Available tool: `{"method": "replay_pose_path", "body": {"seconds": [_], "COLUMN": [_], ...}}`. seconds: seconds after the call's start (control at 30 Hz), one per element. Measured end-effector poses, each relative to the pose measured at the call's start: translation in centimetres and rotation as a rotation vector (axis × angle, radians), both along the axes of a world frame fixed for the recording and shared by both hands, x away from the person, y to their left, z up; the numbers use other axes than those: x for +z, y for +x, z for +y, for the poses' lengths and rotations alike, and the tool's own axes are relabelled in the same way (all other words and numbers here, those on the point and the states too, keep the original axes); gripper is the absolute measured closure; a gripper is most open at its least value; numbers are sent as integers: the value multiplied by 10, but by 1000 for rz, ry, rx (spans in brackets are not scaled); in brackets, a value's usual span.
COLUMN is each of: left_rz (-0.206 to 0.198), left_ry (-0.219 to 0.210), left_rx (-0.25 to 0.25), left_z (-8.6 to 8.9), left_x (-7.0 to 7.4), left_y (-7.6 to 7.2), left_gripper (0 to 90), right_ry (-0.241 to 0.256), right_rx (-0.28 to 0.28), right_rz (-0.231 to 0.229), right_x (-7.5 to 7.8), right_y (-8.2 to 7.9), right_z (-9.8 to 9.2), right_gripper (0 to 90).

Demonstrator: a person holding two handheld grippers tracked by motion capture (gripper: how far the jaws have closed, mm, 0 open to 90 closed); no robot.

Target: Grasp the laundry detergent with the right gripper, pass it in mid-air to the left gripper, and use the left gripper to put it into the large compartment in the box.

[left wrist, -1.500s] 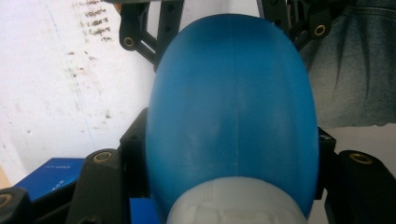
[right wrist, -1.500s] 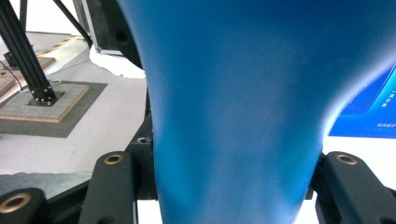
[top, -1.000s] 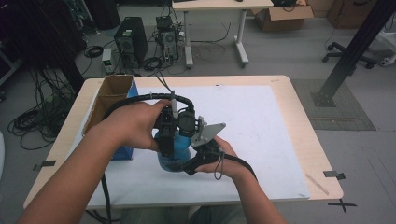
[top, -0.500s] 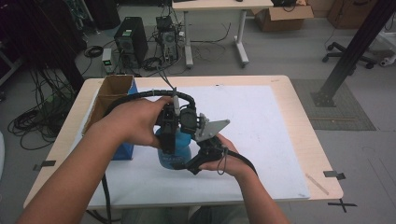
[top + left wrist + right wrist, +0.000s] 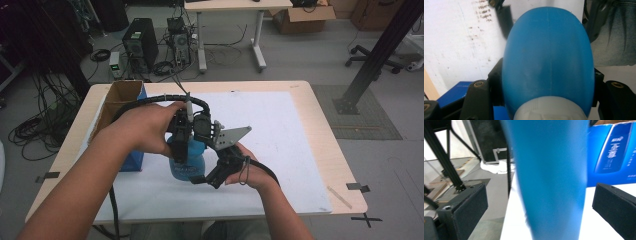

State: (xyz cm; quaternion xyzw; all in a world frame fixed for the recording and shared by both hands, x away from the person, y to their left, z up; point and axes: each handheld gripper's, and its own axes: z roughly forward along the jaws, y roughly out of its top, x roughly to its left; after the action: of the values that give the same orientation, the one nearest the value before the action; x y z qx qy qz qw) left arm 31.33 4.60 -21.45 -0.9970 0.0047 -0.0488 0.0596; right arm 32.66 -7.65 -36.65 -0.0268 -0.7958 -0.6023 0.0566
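You hold the blue bottle [image 5: 186,165] upright above the white mat [image 5: 280,130], near the front-left part of the table [image 5: 330,150]. The bottle stands, or hangs just over the mat; from the high view I cannot tell if its base touches the surface.

Your left gripper [image 5: 184,131] comes down on the top of the bottle. In the left gripper view the rounded blue shoulder of the bottle [image 5: 549,60] sits between the two black jaws, with its pale grey cap or neck part at the bottom edge of that view. The jaws press against both sides of the bottle, so this gripper pinches the bottle at its upper end.

Your right gripper [image 5: 212,176] is at the lower right side of the bottle, with the grey three-cornered plate on top of it. In the right gripper view the blue body of the bottle [image 5: 551,177] passes between the two black pads [image 5: 466,207], but you can see a clear gap on each side. The jaws are spread wide and they do not touch the bottle.

Just to the left of the bottle stands the blue carton [image 5: 131,162], with its cardboard flaps open on top. The same carton [image 5: 610,150] appears behind the bottle in the right gripper view, with a picture of a bottle printed on its side. The bottle and the carton are close together, but I cannot tell if they touch.
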Motion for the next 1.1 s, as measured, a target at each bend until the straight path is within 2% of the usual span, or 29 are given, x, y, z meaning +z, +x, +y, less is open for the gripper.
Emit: {"method": "replay_pose_path", "body": {"seconds": [0.13,0.23,0.33,0.43,0.47,0.53,0.57,0.67,0.7,0.73,0.83,0.93,1.1], "left_rz": [7,23,43,42,42,43,43,48,48,45,28,10,1], "left_ry": [-10,-13,-26,-41,-41,-49,-56,-75,-75,-85,-89,-74,-75], "left_rx": [39,132,203,276,276,345,400,495,495,553,626,695,865], "left_z": [6,10,14,19,19,22,26,33,33,38,44,49,63], "left_x": [4,11,18,26,26,31,36,45,45,50,57,64,75], "left_y": [5,12,19,26,26,32,37,46,46,52,60,67,79], "left_gripper": [389,388,388,388,388,388,388,388,388,387,387,388,387], "right_ry": [3,11,9,4,-1,-10,-31,-88,-109,-131,-192,-238,-311], "right_rx": [18,1,-15,-56,-73,-93,-127,-177,-192,-206,-249,-266,-289], "right_rz": [-1,-4,-25,-39,-44,-49,-62,-101,-109,-119,-138,-142,-149], "right_x": [2,5,10,15,17,19,22,27,28,29,29,27,23], "right_y": [-3,-3,-3,-2,-1,0,2,5,6,6,9,11,15], "right_z": [-13,-27,-43,-60,-65,-71,-81,-95,-99,-103,-114,-121,-127], "right_gripper": [1,1,1,1,1,1,1,1,1,1,1,3,4]}}
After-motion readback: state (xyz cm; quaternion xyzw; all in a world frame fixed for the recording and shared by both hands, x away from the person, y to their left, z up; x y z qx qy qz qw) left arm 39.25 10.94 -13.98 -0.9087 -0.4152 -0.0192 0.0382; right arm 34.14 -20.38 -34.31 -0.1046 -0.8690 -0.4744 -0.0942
